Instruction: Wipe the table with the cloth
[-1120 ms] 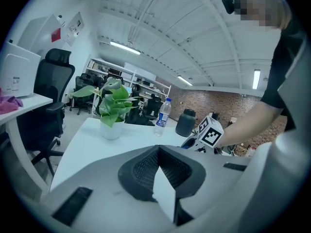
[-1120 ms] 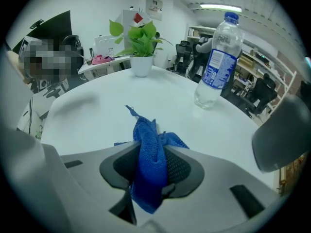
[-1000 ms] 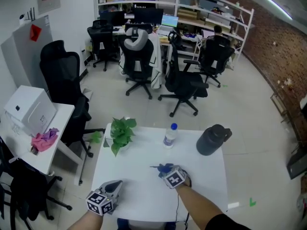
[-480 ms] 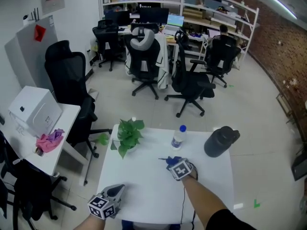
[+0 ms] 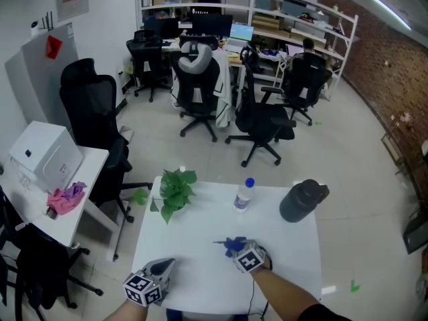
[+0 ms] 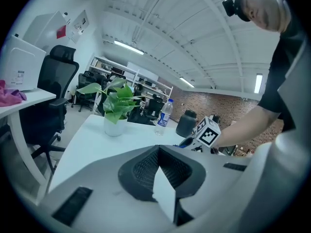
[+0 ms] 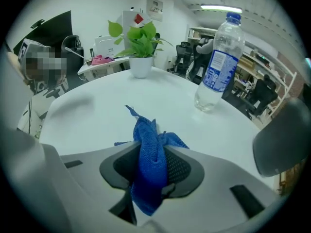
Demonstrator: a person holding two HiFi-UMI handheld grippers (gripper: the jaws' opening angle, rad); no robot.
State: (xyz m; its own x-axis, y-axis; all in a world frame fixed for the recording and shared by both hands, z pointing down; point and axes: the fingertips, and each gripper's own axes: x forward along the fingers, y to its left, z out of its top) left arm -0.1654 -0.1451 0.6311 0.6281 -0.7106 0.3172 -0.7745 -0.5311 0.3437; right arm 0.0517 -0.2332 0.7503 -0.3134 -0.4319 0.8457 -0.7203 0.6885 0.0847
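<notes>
A blue cloth (image 5: 229,245) (image 7: 147,130) lies bunched on the white table (image 5: 194,229), a little nearer to me than the water bottle. My right gripper (image 5: 237,249) (image 7: 153,152) is shut on it; the cloth is pinched between the dark pads and its loose end trails forward on the tabletop. My left gripper (image 5: 163,265) (image 6: 158,149) rests low at the table's near left edge, apart from the cloth. Its jaws meet at the tips with nothing between them.
On the table stand a potted plant (image 5: 172,191) at the far left, a clear water bottle (image 5: 244,194) (image 7: 218,57) at the far middle and a dark jug (image 5: 301,200) at the far right. Office chairs (image 5: 261,116) and a side desk (image 5: 50,179) surround the table.
My right gripper pushed the cloth away toward the bottle, then drew it back toward me. The left gripper has stayed at the near left edge.
</notes>
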